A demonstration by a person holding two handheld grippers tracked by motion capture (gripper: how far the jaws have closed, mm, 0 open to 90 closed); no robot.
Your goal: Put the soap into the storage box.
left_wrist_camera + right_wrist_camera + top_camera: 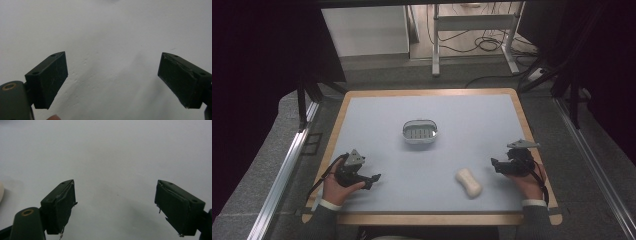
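Observation:
A cream bar of soap (468,182) lies on the pale blue mat at the front right; its edge shows at the far left of the right gripper view (1,191). A grey oval soap dish (419,132) with a slotted insert stands at the middle of the table. My left gripper (375,179) rests at the front left, pointing right, and my right gripper (495,165) rests at the front right, just right of the soap, pointing left. In both gripper views the jaws stand wide apart over bare mat, left gripper (112,80) and right gripper (115,206) alike, nothing between them.
The mat (432,165) covers a wooden table top (339,120) with a bare rim. Metal rails (287,165) run along both sides. Behind the table stand a white desk frame (474,30) and loose cables on the floor.

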